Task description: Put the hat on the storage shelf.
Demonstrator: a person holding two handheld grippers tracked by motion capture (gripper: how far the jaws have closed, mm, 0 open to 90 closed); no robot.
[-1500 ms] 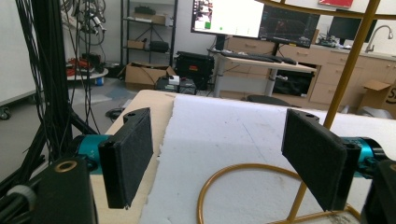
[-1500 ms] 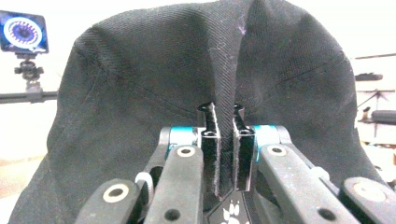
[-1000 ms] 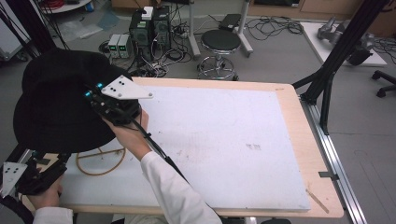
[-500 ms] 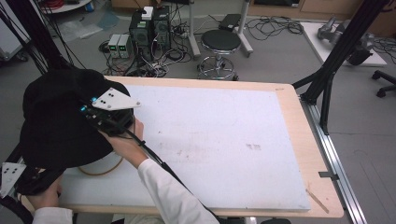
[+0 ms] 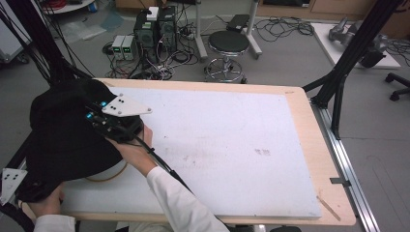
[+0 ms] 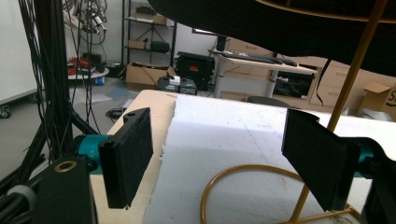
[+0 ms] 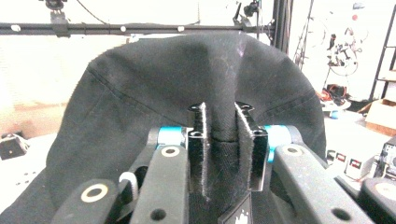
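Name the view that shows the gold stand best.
The left gripper view: the gold stand shows its curved base and slanted pole under the black hat. The high view shows just an arc of the base; the right gripper view shows hat fabric.

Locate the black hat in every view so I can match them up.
High view: the black hat sits at the left edge of the table.
Left gripper view: black hat runs along the top edge, seen from below.
Right gripper view: black hat fills the centre.
Shared landmark: the gold stand beneath the hat.
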